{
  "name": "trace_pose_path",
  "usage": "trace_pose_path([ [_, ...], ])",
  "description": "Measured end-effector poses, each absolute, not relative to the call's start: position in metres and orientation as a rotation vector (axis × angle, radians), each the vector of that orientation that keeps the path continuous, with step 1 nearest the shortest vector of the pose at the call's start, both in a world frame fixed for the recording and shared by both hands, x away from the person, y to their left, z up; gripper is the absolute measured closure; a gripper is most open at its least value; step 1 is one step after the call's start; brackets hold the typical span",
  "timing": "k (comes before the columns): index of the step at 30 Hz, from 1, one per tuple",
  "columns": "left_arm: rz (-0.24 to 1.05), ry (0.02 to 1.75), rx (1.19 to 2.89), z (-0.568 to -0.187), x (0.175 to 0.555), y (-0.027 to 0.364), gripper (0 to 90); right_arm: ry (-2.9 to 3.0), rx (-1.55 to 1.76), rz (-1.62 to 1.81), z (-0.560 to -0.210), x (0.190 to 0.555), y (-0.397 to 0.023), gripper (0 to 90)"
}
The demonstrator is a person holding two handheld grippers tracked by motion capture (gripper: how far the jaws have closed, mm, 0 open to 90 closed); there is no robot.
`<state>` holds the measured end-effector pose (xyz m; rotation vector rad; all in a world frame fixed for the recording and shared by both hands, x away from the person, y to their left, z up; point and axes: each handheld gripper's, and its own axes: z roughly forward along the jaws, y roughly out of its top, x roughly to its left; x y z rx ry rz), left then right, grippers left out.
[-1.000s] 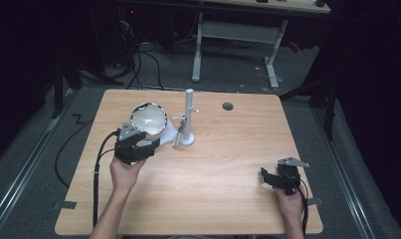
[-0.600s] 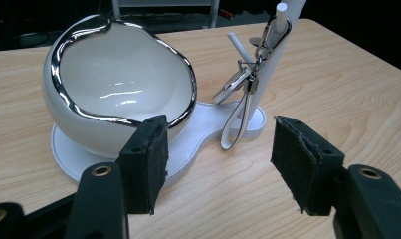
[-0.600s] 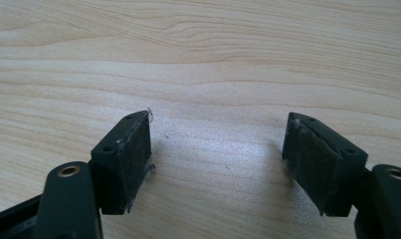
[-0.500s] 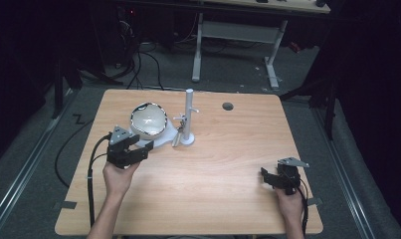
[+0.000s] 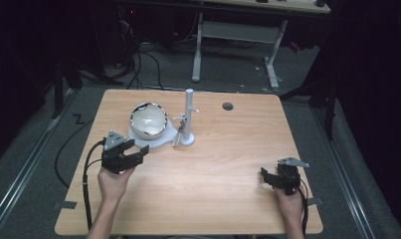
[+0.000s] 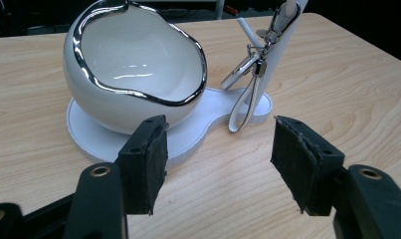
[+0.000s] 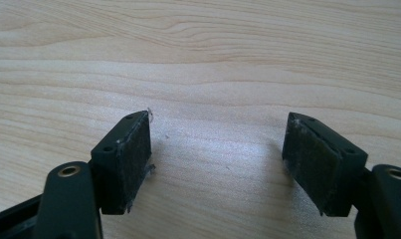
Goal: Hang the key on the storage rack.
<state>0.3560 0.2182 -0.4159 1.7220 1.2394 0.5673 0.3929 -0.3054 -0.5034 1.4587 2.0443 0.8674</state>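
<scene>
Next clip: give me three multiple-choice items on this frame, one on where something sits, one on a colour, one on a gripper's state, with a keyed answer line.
1. Where does the white bowl sit?
A. on the white stand base, left of its post
B. at the table's near right corner
C. between the right gripper's jaws

2. What colour is the bowl's rim?
A. red
B. shiny silver
C. matte black

3. How does the left gripper stand?
A. shut on the bowl
B. shut on the keyring
C. open, nothing between the pads

Answers: 1 A, the high view shows it on the base beside the post. 2 B, the left gripper view shows a chrome edge. 3 C, bare table shows between its pads, short of the keyring hanging from the post.
</scene>
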Motion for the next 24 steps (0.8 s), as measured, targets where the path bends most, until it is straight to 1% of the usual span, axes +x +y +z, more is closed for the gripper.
trace_pose_path([
  [24,0.55,1.316,1.681,-0.435,0.336,0.241,39.2,2.044,1.459,0.868,-0.503,0.393,-0.305,27.5],
])
